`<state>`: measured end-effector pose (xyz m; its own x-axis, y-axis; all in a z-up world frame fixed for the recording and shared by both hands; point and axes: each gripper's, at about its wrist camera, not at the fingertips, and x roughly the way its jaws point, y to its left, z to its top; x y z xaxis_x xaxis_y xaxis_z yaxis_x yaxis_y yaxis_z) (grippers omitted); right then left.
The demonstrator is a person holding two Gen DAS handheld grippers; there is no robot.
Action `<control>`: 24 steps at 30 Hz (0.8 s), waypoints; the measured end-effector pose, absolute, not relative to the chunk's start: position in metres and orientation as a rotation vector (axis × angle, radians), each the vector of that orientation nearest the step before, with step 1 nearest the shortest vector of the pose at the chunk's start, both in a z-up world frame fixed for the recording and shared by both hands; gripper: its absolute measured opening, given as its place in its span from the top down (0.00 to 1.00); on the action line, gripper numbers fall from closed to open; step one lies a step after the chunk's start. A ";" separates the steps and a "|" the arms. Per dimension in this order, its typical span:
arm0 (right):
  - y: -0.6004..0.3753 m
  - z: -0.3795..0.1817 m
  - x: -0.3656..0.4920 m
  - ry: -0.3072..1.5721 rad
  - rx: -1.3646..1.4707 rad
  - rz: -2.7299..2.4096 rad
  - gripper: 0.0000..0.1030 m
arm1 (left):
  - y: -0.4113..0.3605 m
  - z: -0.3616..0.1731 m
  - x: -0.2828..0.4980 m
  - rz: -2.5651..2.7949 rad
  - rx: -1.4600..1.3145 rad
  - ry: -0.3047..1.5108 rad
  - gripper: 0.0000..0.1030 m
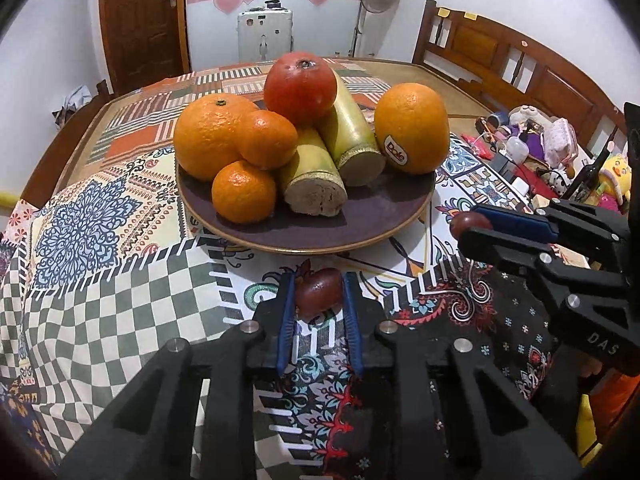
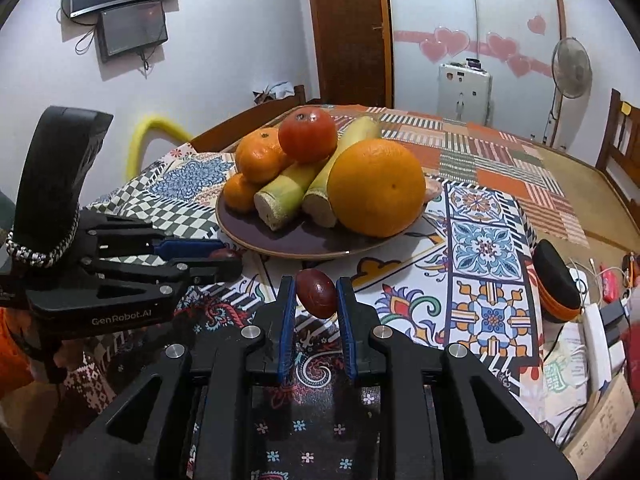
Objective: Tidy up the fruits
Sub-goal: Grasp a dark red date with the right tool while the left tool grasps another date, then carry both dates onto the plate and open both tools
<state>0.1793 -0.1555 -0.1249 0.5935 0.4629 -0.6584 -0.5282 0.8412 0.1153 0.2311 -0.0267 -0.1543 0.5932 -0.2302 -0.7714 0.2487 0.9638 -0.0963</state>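
Observation:
A dark purple plate (image 1: pixel 372 216) (image 2: pixel 288 240) holds several oranges (image 1: pixel 412 128) (image 2: pixel 376 188), a red fruit (image 1: pixel 300 82) (image 2: pixel 308 134) on top, and two cut green stalks (image 1: pixel 312 176) (image 2: pixel 284 192). My left gripper (image 1: pixel 319 292) is shut on a small dark red fruit (image 1: pixel 318 292), just in front of the plate's near rim. It also shows in the right wrist view (image 2: pixel 224 258). My right gripper (image 2: pixel 316 294) is shut on another small dark red fruit (image 2: pixel 316 294), near the plate's front rim. It shows at the right in the left wrist view (image 1: pixel 466 226).
A patterned cloth (image 1: pixel 100 216) covers the wooden table. Toys and clutter (image 1: pixel 560 148) lie at the right edge. A black and orange case (image 2: pixel 556 280) and papers lie right of my right gripper. Chairs (image 1: pixel 500 52) stand around the table.

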 end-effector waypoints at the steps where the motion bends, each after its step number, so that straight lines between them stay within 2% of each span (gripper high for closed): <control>1: -0.157 -0.123 0.180 0.734 -0.093 0.578 0.82 | -0.025 -0.153 0.230 -0.278 0.020 0.890 0.78; 17: -0.148 -0.110 0.192 0.678 -0.084 0.566 0.82 | 0.000 -0.118 0.221 -0.270 -0.016 0.774 0.78; 24: -0.138 -0.107 0.201 0.659 -0.102 0.569 0.82 | 0.001 -0.120 0.235 -0.271 -0.027 0.777 0.78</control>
